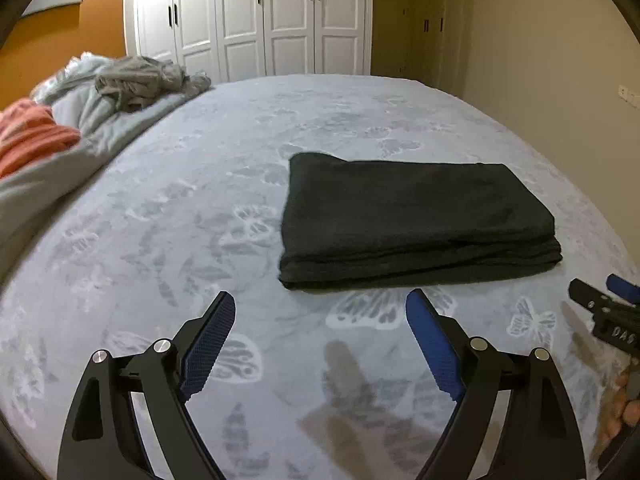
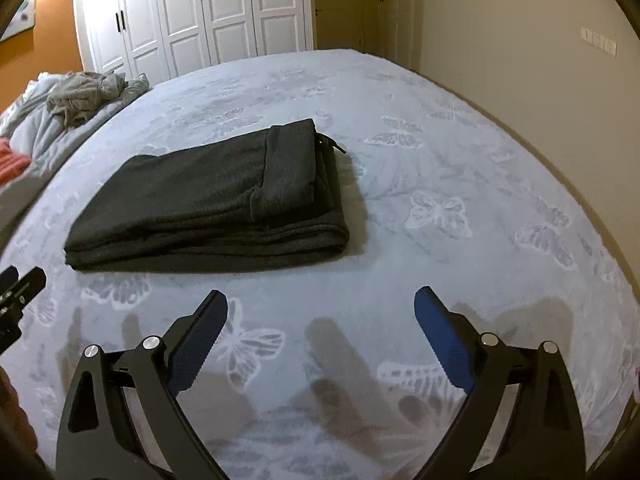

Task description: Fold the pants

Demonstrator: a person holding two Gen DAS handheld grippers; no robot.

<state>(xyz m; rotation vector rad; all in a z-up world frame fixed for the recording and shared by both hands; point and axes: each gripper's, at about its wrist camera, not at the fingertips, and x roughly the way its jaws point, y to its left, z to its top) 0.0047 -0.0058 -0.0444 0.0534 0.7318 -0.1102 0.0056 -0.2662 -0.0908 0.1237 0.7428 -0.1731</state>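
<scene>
Bedroom, white wardrobe doors (image 1: 248,16) behind; bed (image 1: 200,208) with butterfly-print cover carrying the stock
Item: dark pants (image 1: 416,220), lying folded in a flat stacked rectangle mid-bed, just ahead of both tools
Left gripper (image 1: 320,344): fingers standing wide, holding nothing
Right gripper (image 2: 320,336): fingers standing wide, holding nothing
Risk: a finger tip snagging the near folded edge would likely be dragging the layers askew
View notes: right wrist is showing the waistband end and drawstring (image 2: 332,144); left wrist is showing only the plain fold, plus orange cloth (image 1: 32,136) and grey clothes heap (image 1: 140,80)
</scene>
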